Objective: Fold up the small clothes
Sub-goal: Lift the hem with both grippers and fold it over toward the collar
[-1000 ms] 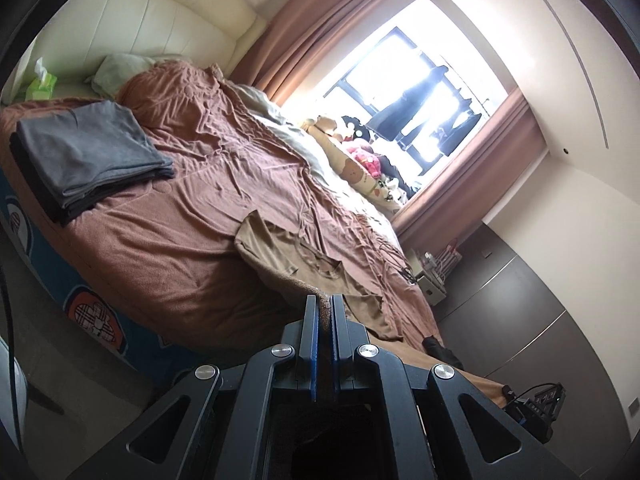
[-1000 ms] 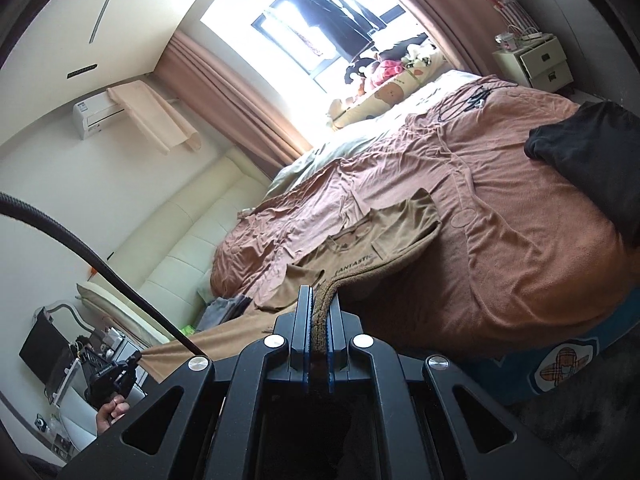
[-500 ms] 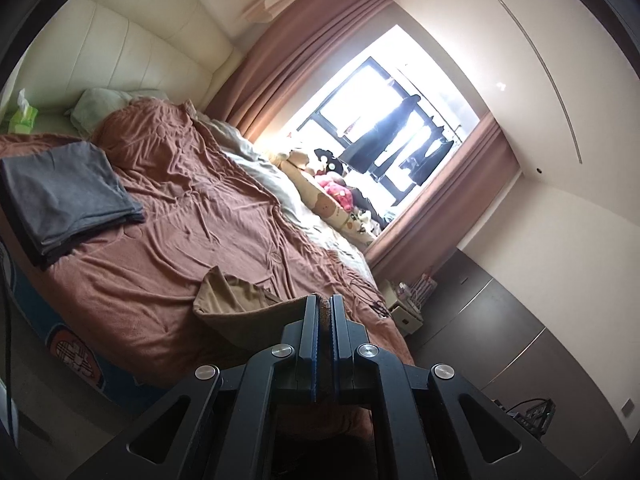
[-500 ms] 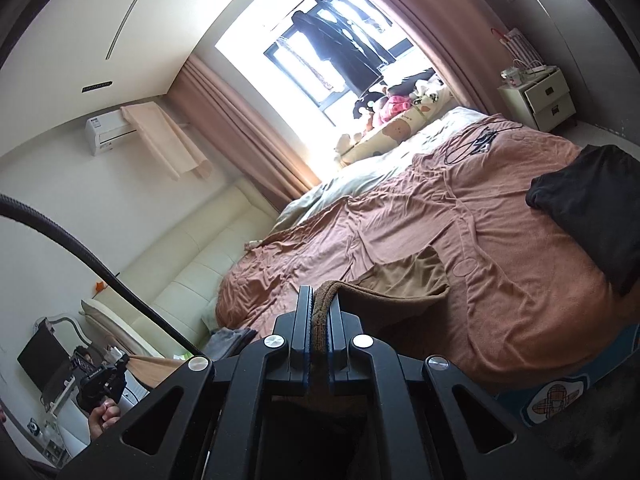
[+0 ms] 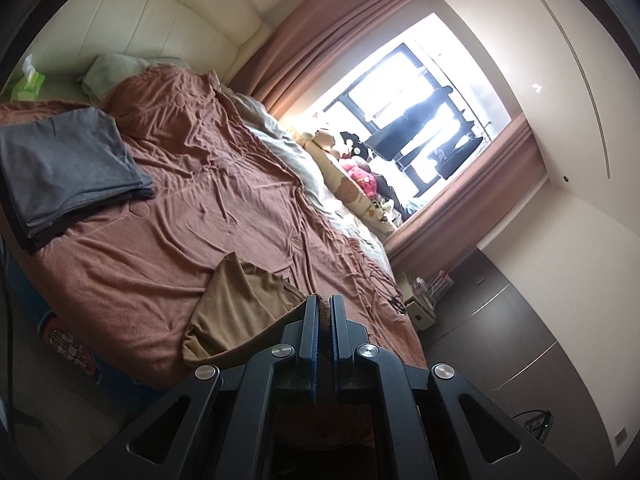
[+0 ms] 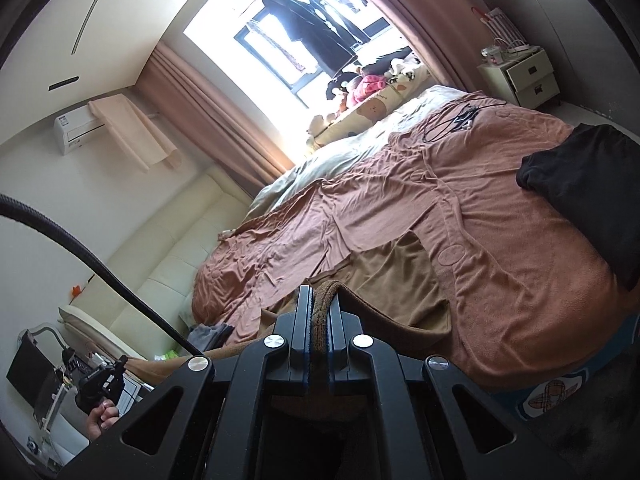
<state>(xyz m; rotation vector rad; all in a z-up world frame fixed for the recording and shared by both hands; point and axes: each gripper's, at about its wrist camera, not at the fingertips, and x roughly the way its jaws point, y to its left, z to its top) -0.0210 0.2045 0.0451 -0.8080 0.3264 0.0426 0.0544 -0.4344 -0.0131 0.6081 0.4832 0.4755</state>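
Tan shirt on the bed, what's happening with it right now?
A person is folding it with two handheld grippers. The left gripper and the right gripper are each shut on an edge of the tan shirt, holding that edge raised while the rest lies on the brown bedspread near the bed's edge. A stack of folded grey clothes sits toward the headboard, and a black garment lies at the other side. The fold is not yet laid down.

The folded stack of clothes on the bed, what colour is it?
Grey folded stack, clearest in the left wrist view.
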